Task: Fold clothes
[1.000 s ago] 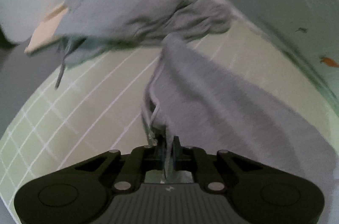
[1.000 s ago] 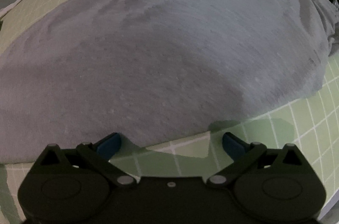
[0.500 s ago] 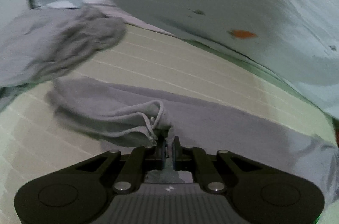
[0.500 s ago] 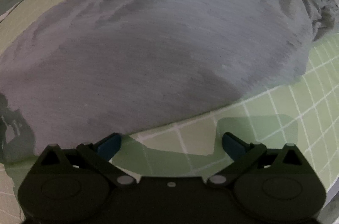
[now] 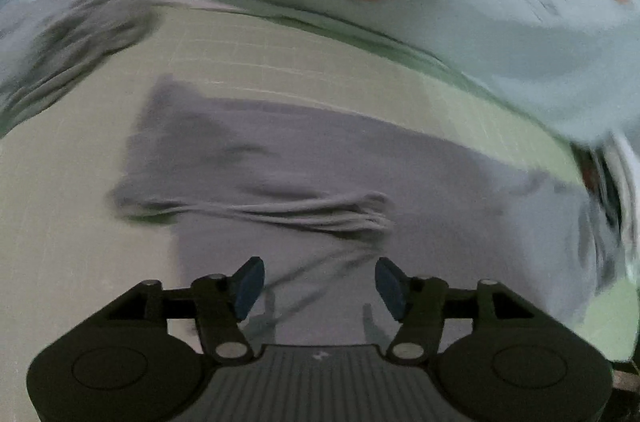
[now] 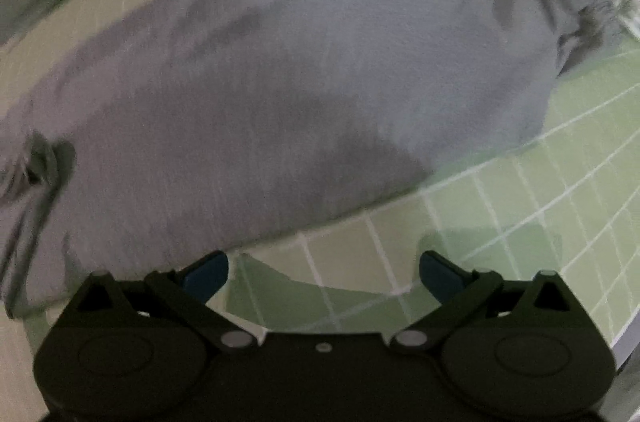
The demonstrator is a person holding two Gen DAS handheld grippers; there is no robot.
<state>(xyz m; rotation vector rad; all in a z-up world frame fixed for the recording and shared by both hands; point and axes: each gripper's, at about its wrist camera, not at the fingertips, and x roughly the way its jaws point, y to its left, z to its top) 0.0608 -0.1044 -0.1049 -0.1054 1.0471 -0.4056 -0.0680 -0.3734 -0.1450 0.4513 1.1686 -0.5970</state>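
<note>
The left gripper was opening, nothing pinched, grey garment ahead beneath it. The right gripper stood apart over green mat.

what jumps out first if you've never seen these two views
A big grey garment sprawls across the green gridded mat, filling most of both views. In the left wrist view the left gripper hangs over it, jaws opening with nothing pinched; the right gripper gapes open above bare mat at the garment's edge.

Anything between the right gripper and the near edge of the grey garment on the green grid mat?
Nothing visible: only bare green grid mat lies between the open right gripper and the grey fabric garment.
</note>
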